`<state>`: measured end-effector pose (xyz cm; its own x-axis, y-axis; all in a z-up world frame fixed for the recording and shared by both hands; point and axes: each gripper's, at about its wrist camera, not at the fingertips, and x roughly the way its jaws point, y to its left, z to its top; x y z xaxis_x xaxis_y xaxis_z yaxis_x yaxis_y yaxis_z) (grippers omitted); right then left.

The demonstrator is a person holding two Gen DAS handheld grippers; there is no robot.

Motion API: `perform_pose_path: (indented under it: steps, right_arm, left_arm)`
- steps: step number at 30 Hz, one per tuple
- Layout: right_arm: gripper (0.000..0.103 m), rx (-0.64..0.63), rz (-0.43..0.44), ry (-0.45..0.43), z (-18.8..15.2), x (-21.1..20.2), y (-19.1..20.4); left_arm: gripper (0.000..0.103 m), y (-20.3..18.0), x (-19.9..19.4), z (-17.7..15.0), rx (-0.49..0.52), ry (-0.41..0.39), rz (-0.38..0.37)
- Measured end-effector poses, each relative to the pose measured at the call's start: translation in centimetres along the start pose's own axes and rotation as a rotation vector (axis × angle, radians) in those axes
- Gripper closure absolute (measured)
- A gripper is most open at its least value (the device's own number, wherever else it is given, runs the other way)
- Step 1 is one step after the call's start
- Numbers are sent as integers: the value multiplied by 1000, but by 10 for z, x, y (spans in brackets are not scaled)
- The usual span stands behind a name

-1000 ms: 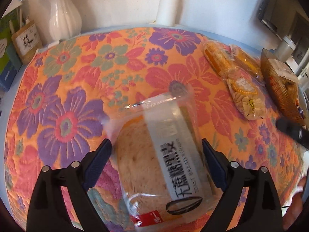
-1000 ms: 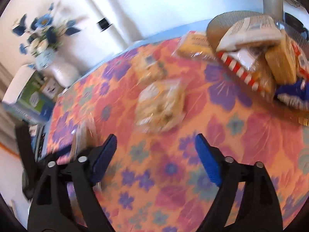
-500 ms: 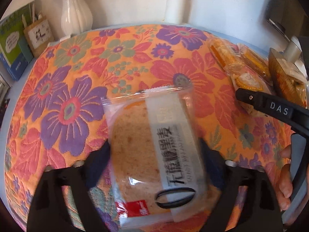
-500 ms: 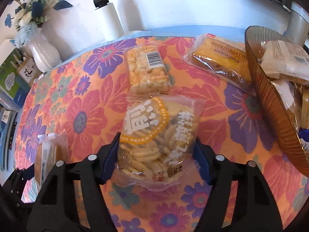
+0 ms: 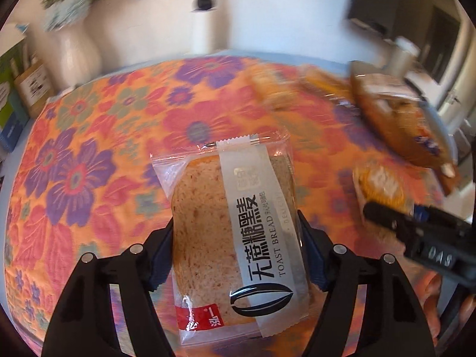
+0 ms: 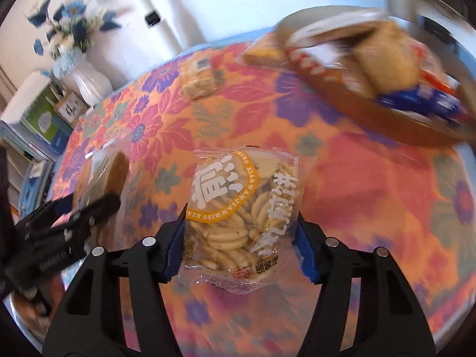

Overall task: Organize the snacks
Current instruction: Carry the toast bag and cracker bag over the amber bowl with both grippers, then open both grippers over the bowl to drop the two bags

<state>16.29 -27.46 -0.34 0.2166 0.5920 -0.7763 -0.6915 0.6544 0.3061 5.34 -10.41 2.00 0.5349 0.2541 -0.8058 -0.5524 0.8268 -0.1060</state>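
Observation:
A clear packet of toast bread [image 5: 226,208] with a white label sits between the pads of my left gripper [image 5: 236,238]. The jaws are closing and press on its sides, holding it above the floral tablecloth [image 5: 89,148]. My right gripper [image 6: 239,232] is also closing, its blue pads squeezing a clear bag of small biscuits [image 6: 238,196] with a yellow ring label, held off the cloth. Each view shows the other gripper at its edge: the right gripper [image 5: 416,229] with the biscuit bag [image 5: 380,184], the left gripper [image 6: 74,217] with the bread [image 6: 104,175].
A brown bowl [image 6: 372,110] piled with wrapped snacks stands at the right. Beside it lie a rice cracker pack [image 6: 199,77] and a yellow packet [image 6: 261,53]. At the back left are a white vase [image 5: 77,50] and boxes [image 6: 44,119].
Both grippers closed onto their packets. The left one lifted the bread off the cloth. The right one reached the biscuit bag, gripped it and carried it up, nearer the bowl.

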Motion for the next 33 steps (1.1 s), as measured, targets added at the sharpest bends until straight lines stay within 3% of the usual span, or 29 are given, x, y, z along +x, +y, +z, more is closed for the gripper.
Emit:
perform_pose_path:
  steps: [4,8,15,21,25,29,33]
  right_arm:
    - [40,17,12,-99,-6,-54,-18]
    - [40,59,17,-224,8,-106,-43]
    - [40,168,-79,-399,75,-143,-112]
    - [40,305,-48,-405,127,-123,-171]
    - [39,342,-48,-393,148,-100,-185]
    - [28,377,-15,-336,159,-81,-200]
    - [27,388,0,-317,151,-77,-207]
  left_arm:
    - [33,-40,-17,19,66,-40,-93]
    - [33,-78,-28,49,127,-78,-191]
    - [33,-155,-28,121,232,-179,-307]
    - [33,-201,1,162,274,-202,-375]
    - [33,-218,27,173,284,-180,-370]
    - [30,-227,49,176,288,-147,-358]
    - [22,-221,58,175,287,-122,-339]
